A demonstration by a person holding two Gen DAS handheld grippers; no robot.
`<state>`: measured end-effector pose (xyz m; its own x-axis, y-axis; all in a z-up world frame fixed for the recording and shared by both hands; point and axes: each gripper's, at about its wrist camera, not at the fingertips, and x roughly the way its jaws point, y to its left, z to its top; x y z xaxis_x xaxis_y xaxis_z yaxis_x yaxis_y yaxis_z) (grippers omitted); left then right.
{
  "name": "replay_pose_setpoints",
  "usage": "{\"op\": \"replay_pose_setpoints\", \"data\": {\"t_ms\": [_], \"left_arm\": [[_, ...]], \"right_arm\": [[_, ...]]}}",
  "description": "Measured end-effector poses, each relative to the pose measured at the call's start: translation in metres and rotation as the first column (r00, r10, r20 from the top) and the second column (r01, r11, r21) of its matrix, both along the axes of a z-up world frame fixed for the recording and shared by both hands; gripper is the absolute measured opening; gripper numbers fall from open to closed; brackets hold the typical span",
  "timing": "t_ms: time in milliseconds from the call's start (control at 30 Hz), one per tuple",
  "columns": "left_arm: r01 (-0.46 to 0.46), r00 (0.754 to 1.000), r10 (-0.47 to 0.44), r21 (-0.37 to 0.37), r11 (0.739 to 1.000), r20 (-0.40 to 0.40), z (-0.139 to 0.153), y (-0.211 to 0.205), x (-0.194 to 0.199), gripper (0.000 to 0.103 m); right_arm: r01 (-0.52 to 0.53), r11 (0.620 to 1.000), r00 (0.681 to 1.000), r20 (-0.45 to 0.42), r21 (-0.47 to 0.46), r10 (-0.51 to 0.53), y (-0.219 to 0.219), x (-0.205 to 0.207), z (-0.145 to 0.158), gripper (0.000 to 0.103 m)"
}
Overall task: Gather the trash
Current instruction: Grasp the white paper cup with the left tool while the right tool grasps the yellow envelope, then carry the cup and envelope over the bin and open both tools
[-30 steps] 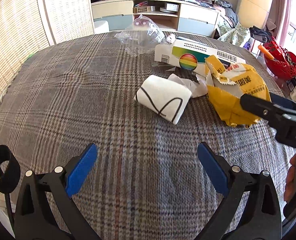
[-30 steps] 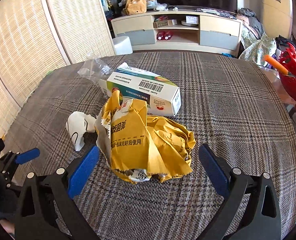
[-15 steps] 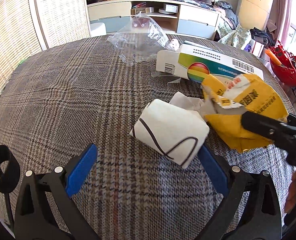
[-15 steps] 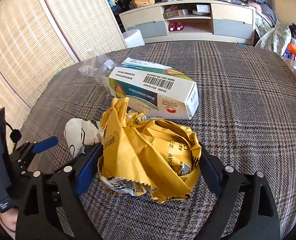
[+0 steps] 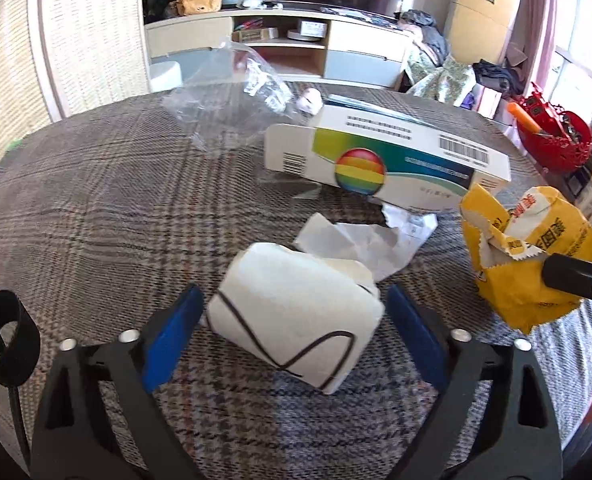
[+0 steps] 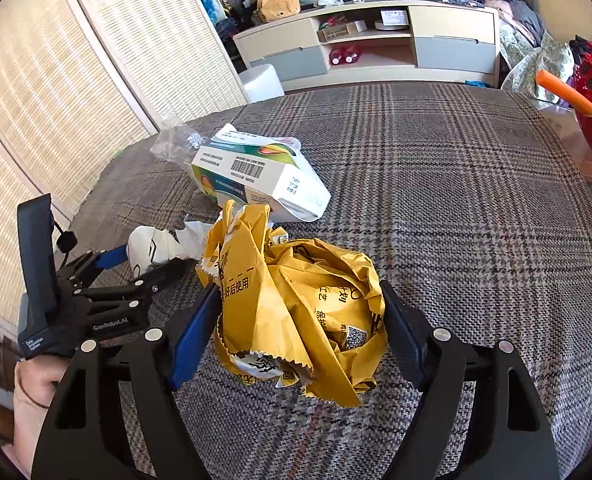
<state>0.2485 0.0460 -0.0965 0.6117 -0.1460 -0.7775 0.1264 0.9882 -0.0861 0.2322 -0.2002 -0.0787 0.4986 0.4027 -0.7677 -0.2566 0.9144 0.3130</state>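
Trash lies scattered on the plaid cloth [image 6: 456,184]: your right gripper [image 6: 298,334] has been closing around the crumpled yellow bag [image 6: 296,312], pads touching its sides, while your left gripper [image 5: 291,336] brackets the white paper wad [image 5: 296,316] (closing too, not yet pinching). "GenRobot.AI" marks the left tool.

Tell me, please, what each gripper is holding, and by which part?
Both jaws have just been closing. The right gripper pinches the yellow bag by its crumpled sides; the left gripper brackets the white paper, not yet touching.
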Motion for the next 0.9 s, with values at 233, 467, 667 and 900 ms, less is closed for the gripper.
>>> {"op": "replay_pose_setpoints", "data": {"t_ms": [233,467,667,900], "left_arm": [[0.029,1.000,-0.028,0.048,0.998,-0.008,0.002,-0.005,-0.020,0.068],[0.020,1.000,-0.021,0.058,0.998,0.017,0.037,-0.005,-0.061,0.067],[0.007,1.000,-0.007,-0.003,1.000,0.020,0.051,-0.014,-0.116,0.068],[0.020,0.999,-0.021,0.023,1.000,0.042,0.048,-0.024,-0.182,0.068]], "right_arm": [[0.036,0.999,0.999,-0.033,0.019,-0.035,-0.013,-0.011,-0.002,0.078],[0.028,0.999,1.000,0.002,-0.017,-0.028,-0.012,-0.048,0.026,0.078],[0.028,0.999,0.999,0.023,-0.027,-0.027,-0.018,-0.098,0.034,0.079],[0.059,0.998,0.998,0.028,0.013,-0.059,-0.040,-0.146,0.030,0.079]]}}
